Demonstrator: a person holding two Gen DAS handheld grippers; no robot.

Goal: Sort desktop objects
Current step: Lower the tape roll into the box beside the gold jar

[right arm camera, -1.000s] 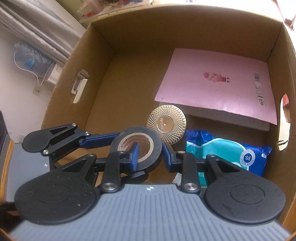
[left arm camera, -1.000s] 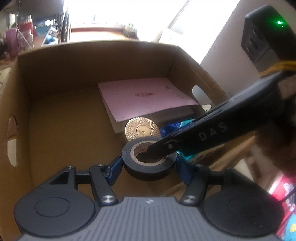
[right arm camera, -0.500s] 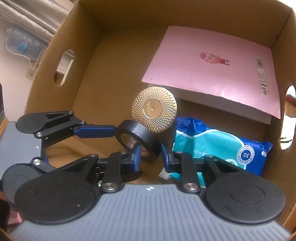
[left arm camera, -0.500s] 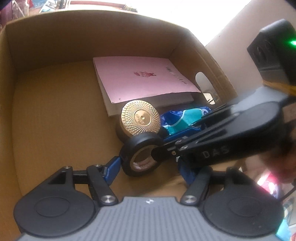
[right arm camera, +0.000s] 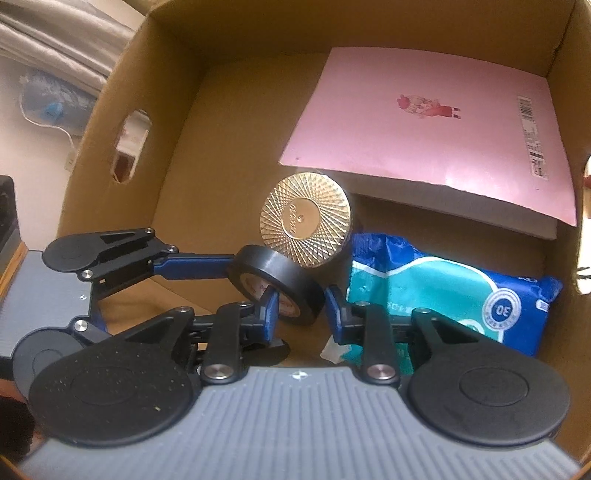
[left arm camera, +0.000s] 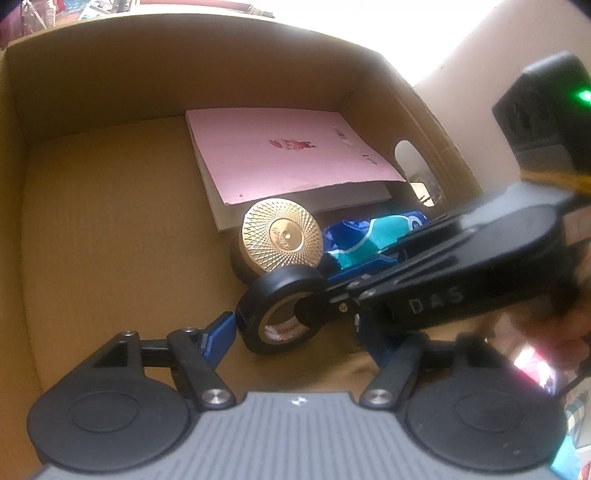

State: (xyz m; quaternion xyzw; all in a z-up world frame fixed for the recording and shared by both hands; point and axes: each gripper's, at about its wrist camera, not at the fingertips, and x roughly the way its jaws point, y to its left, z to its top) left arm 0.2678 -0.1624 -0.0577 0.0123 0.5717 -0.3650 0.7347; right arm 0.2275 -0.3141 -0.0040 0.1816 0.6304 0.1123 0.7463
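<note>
A black tape roll (left arm camera: 273, 291) (right arm camera: 291, 277) hangs tilted on edge just above the floor of a cardboard box (left arm camera: 147, 74) (right arm camera: 258, 29), in front of a gold-lidded jar (left arm camera: 280, 238) (right arm camera: 304, 223). My right gripper (right arm camera: 301, 306) (left arm camera: 314, 306) is shut on the roll's wall, with one finger inside its hole. My left gripper (left arm camera: 297, 334) has the roll between its jaws, which are opening. Its left finger (left arm camera: 221, 332) (right arm camera: 199, 264) reaches the roll's rim, and its other finger is mostly hidden behind the right gripper.
A pink book (left arm camera: 280, 155) (right arm camera: 424, 122) lies flat at the box's back right. A blue-green wipes pack (left arm camera: 369, 236) (right arm camera: 443, 295) lies in front of it by the right wall. Bare box floor (left arm camera: 110, 221) fills the left half. Handle holes (right arm camera: 129, 147) pierce the side walls.
Both grippers have sunk deeper into the box with the roll. The left gripper's jaws have spread away from the roll, which has tipped from flat to on edge in the right gripper.
</note>
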